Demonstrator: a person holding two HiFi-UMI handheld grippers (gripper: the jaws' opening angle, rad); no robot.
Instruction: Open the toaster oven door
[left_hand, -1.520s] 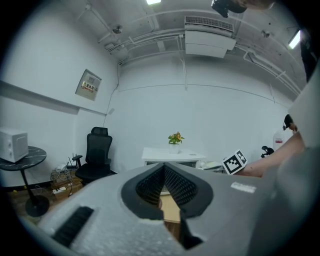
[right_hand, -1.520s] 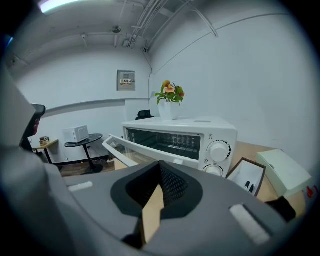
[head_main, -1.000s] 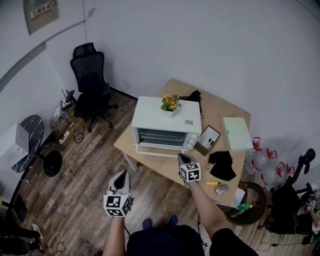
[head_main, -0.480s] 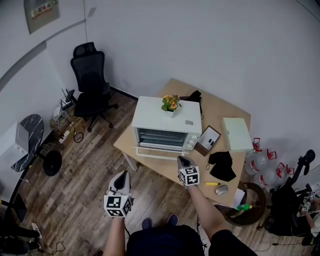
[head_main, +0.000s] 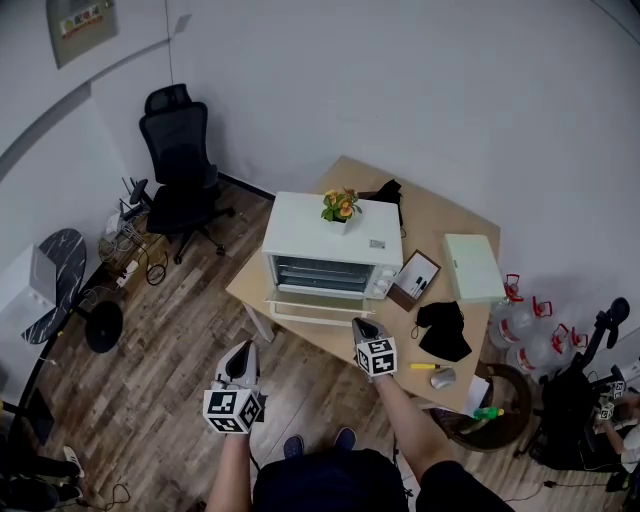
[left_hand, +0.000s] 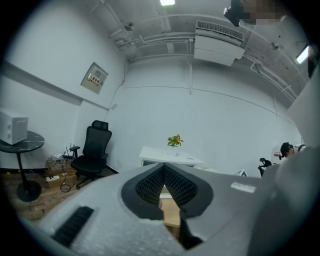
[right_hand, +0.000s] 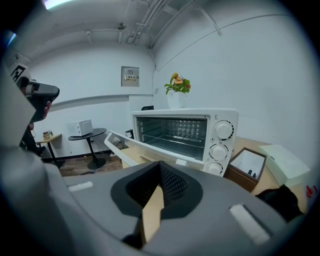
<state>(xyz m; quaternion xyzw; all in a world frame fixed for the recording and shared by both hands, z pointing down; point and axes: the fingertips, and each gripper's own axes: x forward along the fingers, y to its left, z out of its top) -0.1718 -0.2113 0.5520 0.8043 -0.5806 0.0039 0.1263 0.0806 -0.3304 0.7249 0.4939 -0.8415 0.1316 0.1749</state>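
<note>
Right gripper (head_main: 360, 325) jaws together, empty, near open toaster oven (head_main: 333, 245) on wooden table (head_main: 450, 215); left gripper (head_main: 243, 352) likewise, above wood floor (head_main: 170, 320).

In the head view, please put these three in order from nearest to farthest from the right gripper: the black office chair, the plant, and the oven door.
1. Oven door: open, just ahead and slightly left of the right gripper.
2. Plant: farther back, on top of the toaster oven.
3. Office chair: far to the left and back.
</note>
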